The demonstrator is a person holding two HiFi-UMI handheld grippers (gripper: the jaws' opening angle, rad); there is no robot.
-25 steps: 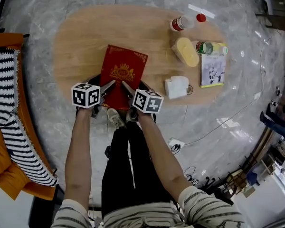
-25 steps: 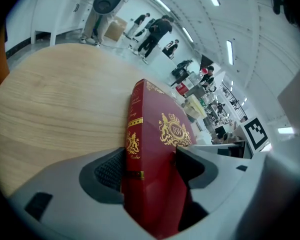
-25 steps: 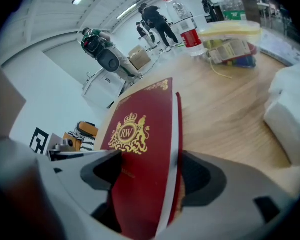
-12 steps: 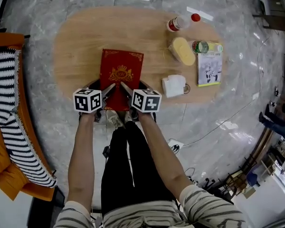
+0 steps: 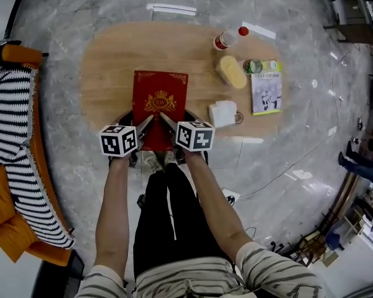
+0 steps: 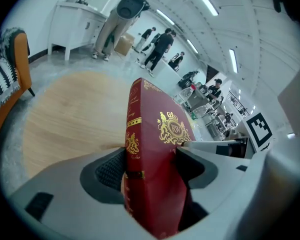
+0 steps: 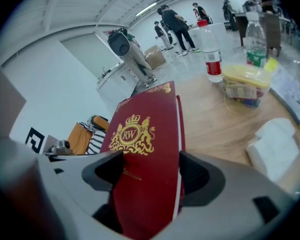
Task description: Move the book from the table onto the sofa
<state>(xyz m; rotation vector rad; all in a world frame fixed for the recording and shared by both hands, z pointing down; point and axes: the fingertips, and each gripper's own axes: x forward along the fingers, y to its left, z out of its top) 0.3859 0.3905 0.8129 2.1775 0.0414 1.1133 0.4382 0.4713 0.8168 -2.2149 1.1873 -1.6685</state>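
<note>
A red book (image 5: 160,104) with a gold crest lies lengthwise on the oval wooden table (image 5: 112,61), its near end past the table's front edge. My left gripper (image 5: 146,125) is shut on the book's near left corner, and my right gripper (image 5: 166,120) is shut on its near right corner. In the left gripper view the book's spine (image 6: 140,154) stands between the dark pads, left gripper (image 6: 150,166). In the right gripper view the cover (image 7: 140,144) fills the gap, right gripper (image 7: 150,171). The orange sofa (image 5: 3,228) with a striped throw (image 5: 15,135) is at the far left.
On the table's right part stand a plastic bottle (image 5: 229,38), a yellow-lidded box (image 5: 230,71), a green-topped bottle (image 5: 256,66), a magazine (image 5: 265,94) and a white packet (image 5: 223,113). A cable and a socket block (image 5: 230,197) lie on the marble floor. People stand far behind the table.
Both grippers stay shut on the book. The book's near end has come slightly toward me over the table edge, and the head view has drawn back and shifted.
</note>
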